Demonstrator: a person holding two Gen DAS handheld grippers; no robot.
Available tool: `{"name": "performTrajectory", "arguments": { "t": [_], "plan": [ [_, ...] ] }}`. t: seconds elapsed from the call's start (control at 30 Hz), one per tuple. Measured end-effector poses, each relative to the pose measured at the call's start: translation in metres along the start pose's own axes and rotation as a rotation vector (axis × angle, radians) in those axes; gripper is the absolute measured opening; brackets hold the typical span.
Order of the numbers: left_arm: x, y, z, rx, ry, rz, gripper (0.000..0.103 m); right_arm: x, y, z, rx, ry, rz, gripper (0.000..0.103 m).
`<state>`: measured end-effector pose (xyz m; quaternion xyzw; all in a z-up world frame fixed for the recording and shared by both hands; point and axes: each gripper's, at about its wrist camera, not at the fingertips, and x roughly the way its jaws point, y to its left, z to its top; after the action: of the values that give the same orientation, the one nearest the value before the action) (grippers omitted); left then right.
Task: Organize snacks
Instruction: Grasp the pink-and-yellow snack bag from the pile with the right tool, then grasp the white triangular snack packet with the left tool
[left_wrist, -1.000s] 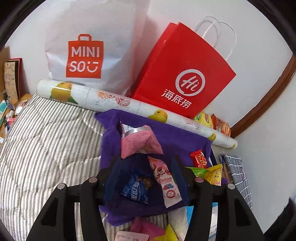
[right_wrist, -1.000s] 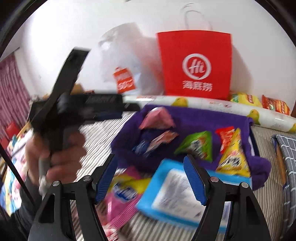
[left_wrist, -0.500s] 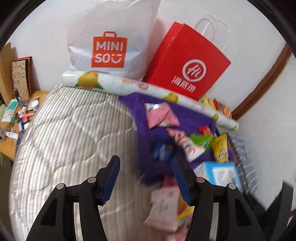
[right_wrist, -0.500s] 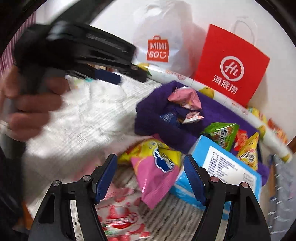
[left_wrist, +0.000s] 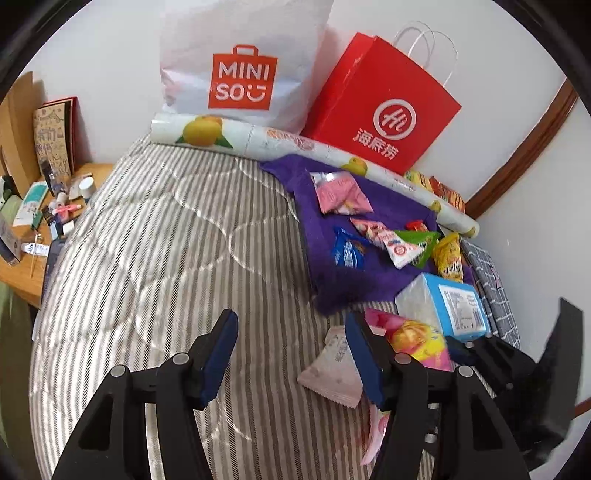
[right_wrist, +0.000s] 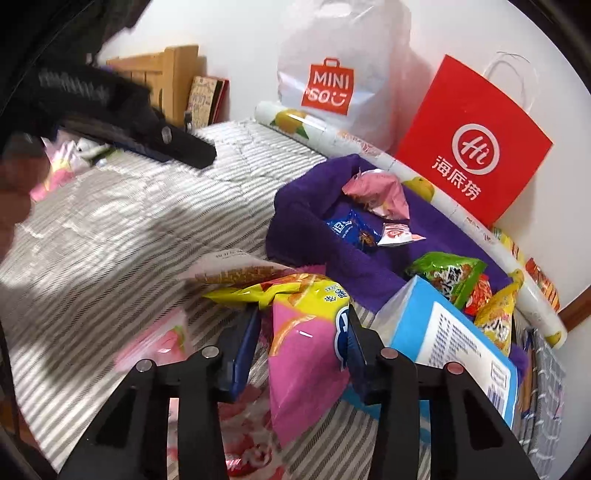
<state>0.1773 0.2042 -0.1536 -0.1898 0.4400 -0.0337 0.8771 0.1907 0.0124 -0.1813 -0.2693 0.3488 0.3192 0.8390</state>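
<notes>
My right gripper (right_wrist: 303, 317) has its jaws closing, and the blue pads press on a pink and yellow snack bag (right_wrist: 303, 354) low over the striped quilt (right_wrist: 147, 229). That bag (left_wrist: 417, 339) and the right gripper (left_wrist: 480, 354) also show at the lower right of the left wrist view. My left gripper (left_wrist: 290, 321) is open over bare quilt with nothing between its pads. A pale pink triangular packet (left_wrist: 332, 365) lies just right of it. Behind sits a purple cloth bin (left_wrist: 369, 273) holding several small snacks: a pink packet (left_wrist: 343, 192), a blue one (left_wrist: 347, 251) and a green one (left_wrist: 417, 240).
A blue tissue pack (right_wrist: 443, 332) lies against the purple bin (right_wrist: 306, 206). A white MINISO bag (left_wrist: 240, 66), a red paper bag (left_wrist: 380, 107) and a printed paper roll (left_wrist: 258, 136) line the wall. A cluttered wooden bedside table (left_wrist: 33, 236) stands left. Another pink packet (right_wrist: 162, 343) lies on the quilt.
The right gripper dropped onto the pink and yellow bag and its jaws closed on it. The left gripper drew back from the purple bin to bare quilt, still open.
</notes>
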Motion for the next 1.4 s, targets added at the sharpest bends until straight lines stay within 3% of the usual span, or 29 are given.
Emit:
{"name": "performTrajectory", "arguments": {
  "t": [0.4,0.63,0.9,1.1,1.2,1.4],
  "plan": [
    [0.030,-0.026,-0.026,0.080,0.074,0.005,0.058,-0.079,-0.011,-0.035,0.205,-0.156,0.087,0.043],
    [0.046,-0.053,-0.039,0.218,0.099,0.069,0.058,-0.119,-0.028,-0.059,0.294,-0.232,0.079,0.043],
    [0.057,-0.065,-0.045,0.292,0.079,0.125,0.061,-0.135,-0.071,-0.115,0.404,-0.190,-0.042,0.043],
    [0.056,-0.064,-0.045,0.284,0.043,0.119,0.054,-0.114,-0.095,-0.146,0.493,-0.112,-0.098,0.043],
    [0.056,-0.061,-0.046,0.283,0.024,0.107,0.053,-0.100,-0.100,-0.154,0.521,-0.078,-0.107,0.043],
    [0.056,-0.061,-0.046,0.279,0.022,0.102,0.053,-0.095,-0.097,-0.155,0.517,-0.110,-0.129,0.045]
  ]
}}
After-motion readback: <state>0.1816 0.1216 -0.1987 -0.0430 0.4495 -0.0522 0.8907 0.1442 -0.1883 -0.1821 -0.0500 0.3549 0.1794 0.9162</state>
